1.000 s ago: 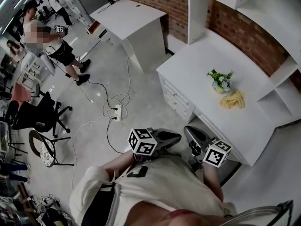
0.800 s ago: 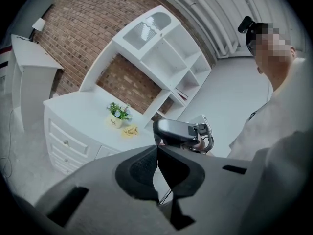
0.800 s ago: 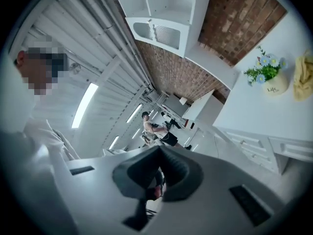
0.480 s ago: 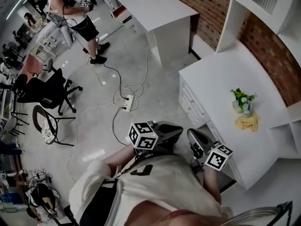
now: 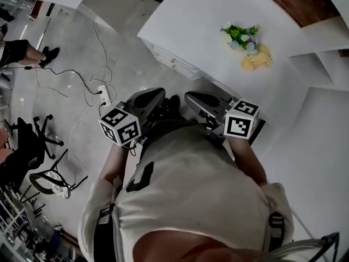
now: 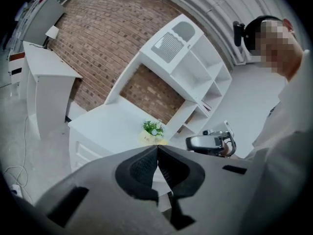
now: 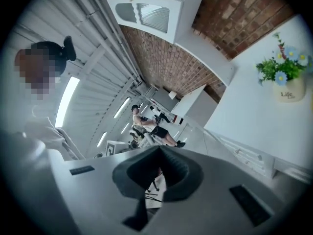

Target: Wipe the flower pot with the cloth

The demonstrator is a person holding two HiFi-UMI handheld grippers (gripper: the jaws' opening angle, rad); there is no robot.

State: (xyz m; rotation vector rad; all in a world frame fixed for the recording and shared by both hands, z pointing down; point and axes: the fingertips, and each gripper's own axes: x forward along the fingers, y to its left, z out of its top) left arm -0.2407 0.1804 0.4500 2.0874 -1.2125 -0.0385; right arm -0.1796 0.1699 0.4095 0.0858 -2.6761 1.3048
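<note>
A small pale flower pot [image 5: 240,37] with green leaves and blue blooms stands on the white desk [image 5: 191,31], well ahead of me. A crumpled yellow cloth [image 5: 256,62] lies against its near right side. My left gripper [image 5: 159,93] and right gripper [image 5: 188,96] are held close to my chest, short of the desk edge, both shut and holding nothing. In the left gripper view the pot [image 6: 152,129] shows just above the shut left gripper [image 6: 157,149], with the right gripper [image 6: 209,142] beside it. In the right gripper view the pot [image 7: 288,88] sits far right of the right gripper [image 7: 159,151].
The desk has drawers [image 5: 174,64] on its near side and white shelves [image 5: 327,53] against a brick wall. On the floor to the left lie a power strip [image 5: 103,94] with cables, an office chair [image 5: 27,141] and a stool [image 5: 52,182]. A person [image 7: 149,124] stands far off.
The view has swung round to the desk: pot and cloth have shifted from the right to the upper middle. Both grippers, still shut, have come closer together and nearer the desk edge.
</note>
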